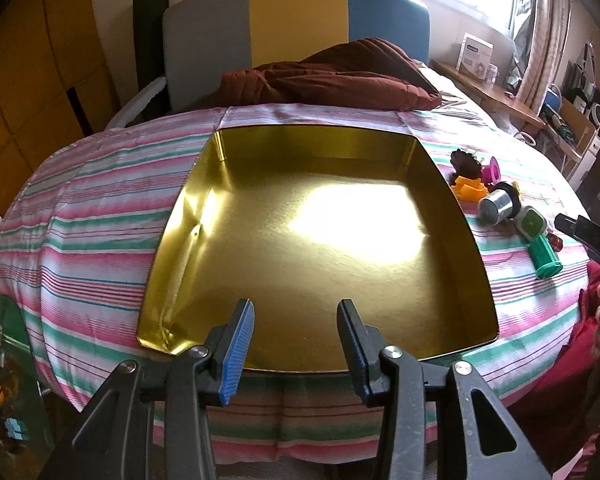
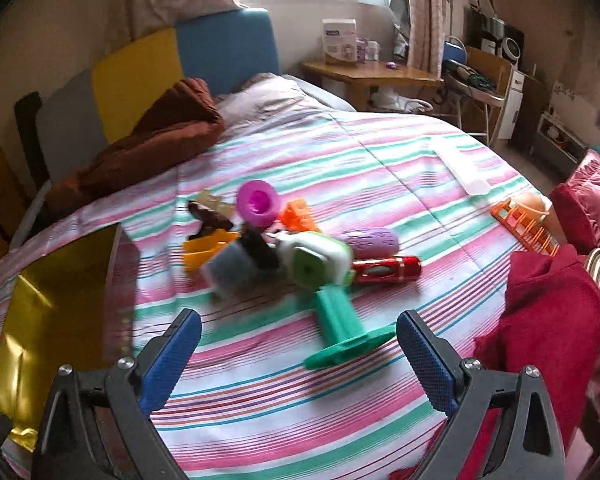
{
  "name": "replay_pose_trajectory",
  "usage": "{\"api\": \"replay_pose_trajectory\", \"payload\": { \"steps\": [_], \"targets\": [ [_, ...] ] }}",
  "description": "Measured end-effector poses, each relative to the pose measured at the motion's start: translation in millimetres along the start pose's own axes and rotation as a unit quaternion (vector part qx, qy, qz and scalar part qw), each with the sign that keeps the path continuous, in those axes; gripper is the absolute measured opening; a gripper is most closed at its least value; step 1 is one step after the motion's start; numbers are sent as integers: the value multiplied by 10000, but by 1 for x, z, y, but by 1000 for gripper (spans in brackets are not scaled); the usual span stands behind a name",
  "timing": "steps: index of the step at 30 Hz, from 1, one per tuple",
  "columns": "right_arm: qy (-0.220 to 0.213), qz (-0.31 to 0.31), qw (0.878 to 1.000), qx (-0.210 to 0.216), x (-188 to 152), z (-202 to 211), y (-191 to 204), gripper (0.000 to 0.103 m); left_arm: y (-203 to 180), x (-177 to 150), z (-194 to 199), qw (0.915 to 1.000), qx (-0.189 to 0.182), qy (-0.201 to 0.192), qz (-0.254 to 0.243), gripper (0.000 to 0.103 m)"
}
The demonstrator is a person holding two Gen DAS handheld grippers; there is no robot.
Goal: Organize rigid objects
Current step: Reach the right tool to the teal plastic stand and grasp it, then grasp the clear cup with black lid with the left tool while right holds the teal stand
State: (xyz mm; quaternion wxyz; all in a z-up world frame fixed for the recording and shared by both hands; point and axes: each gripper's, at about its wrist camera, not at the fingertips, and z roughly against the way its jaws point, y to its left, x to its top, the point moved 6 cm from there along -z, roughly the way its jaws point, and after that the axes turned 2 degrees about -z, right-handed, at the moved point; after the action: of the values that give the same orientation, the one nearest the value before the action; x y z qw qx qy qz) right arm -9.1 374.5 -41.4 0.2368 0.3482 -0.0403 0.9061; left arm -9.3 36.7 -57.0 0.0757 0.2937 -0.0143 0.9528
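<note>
**Empty gold tray, toys heaped beside it on the striped bed**

The striped bedspread (image 2: 340,152) covers the whole bed, with wide bare cloth beyond the toys toward the far edge. A brown blanket (image 1: 340,76) lies bunched at the headboard, and a red cloth (image 2: 548,316) sits at the near right edge. The gold tray (image 1: 180,264) lies flat, its low walls upright and its floor bare. Just past its right wall lies the toy pile (image 2: 276,240): a green-handled toy (image 2: 336,320) nearest, a red cylinder (image 2: 384,270) and a purple roller (image 2: 370,242) touching the heap. The left gripper (image 1: 296,336) hangs over the tray's near rim, jaws parted around nothing. The right gripper (image 2: 300,348) has its jaws spread wide, nothing gripped, near the green handle.
</note>
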Motion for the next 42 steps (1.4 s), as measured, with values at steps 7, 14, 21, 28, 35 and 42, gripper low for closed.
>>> {"api": "replay_pose_trajectory", "payload": {
  "steps": [7, 14, 21, 28, 35, 42],
  "targets": [
    [305, 372, 9985, -255, 2, -29, -8, 86, -5, -3, 0, 10000, -20, 11, -50, 44],
    [707, 296, 9969, -174, -1, -58, -16, 86, -10, -7, -2, 9999, -107, 72, -113, 44],
    [970, 160, 9951, -94, -6, -72, -19, 72, -16, -10, 1, 9996, -210, 58, -161, 44],
    [1303, 273, 9905, -337, -17, -85, -21, 32, -16, -12, -1, 9996, -212, 111, -137, 44],
    [1457, 234, 9889, -149, -23, -80, -19, 31, -33, -9, -1, 9983, -79, 113, -559, 44],
    [1331, -67, 9908, 228, -2, -58, -28, 31, -92, 22, 7, 9854, -1495, -66, -816, 44]
  ]
}}
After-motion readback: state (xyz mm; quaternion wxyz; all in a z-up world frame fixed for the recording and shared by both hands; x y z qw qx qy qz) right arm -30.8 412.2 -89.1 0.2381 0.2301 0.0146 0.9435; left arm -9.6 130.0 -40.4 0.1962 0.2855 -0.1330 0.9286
